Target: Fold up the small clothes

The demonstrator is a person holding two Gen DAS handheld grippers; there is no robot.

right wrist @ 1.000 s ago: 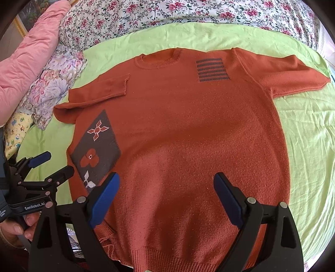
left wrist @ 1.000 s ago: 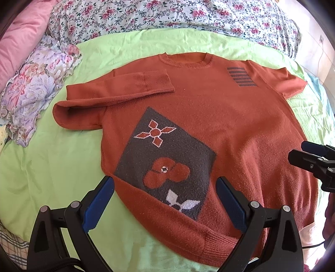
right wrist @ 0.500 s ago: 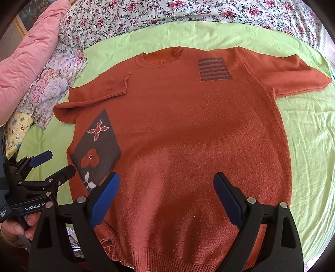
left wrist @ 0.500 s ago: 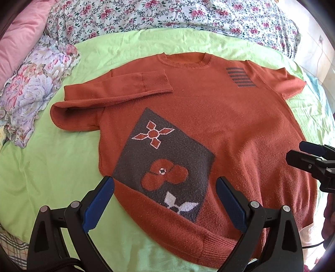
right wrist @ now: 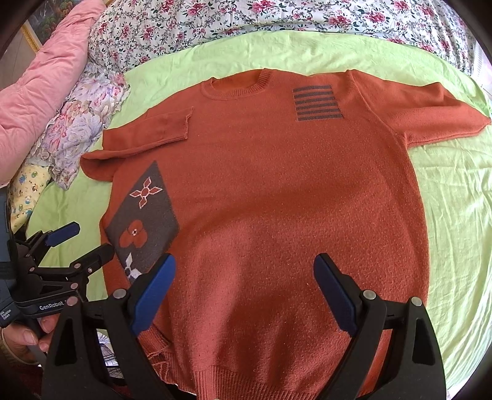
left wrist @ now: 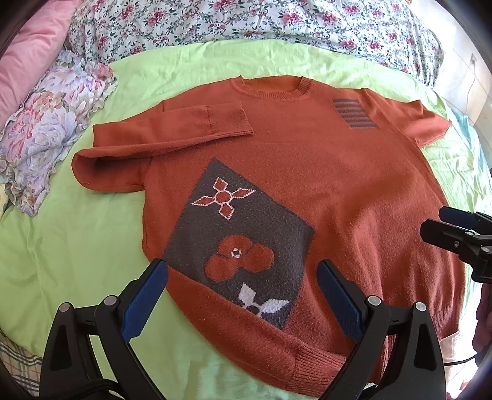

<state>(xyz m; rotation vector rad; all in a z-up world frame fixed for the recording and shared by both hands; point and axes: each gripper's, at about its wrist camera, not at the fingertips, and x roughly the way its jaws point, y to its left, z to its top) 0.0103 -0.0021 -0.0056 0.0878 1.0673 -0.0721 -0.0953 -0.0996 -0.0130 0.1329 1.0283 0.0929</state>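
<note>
An orange knit sweater point(left wrist: 332, 172) point(right wrist: 276, 190) lies flat, front up, on a green sheet point(left wrist: 77, 246). It has a dark patch with flower motifs point(left wrist: 236, 243) point(right wrist: 141, 221) and a striped patch point(right wrist: 316, 103) on the chest. Its left sleeve point(left wrist: 172, 129) is folded in across the chest; the right sleeve point(right wrist: 430, 120) lies spread out. My left gripper point(left wrist: 243, 274) hovers open over the dark patch near the hem. My right gripper point(right wrist: 244, 267) hovers open over the lower middle of the sweater. Each gripper shows in the other's view: the right gripper point(left wrist: 455, 230) and the left gripper point(right wrist: 80, 243).
A floral quilt point(left wrist: 276, 27) lies across the far side of the bed. A pink quilt point(right wrist: 37, 101) and a floral frilled cloth point(left wrist: 49, 123) sit at the left. A hand point(right wrist: 21, 335) holds the left gripper's handle. Green sheet point(right wrist: 455, 215) shows to the right of the sweater.
Both views have drifted slightly; the sweater sits a little lower and closer in the left wrist view. Both grippers stay open and the sweater has not moved.
</note>
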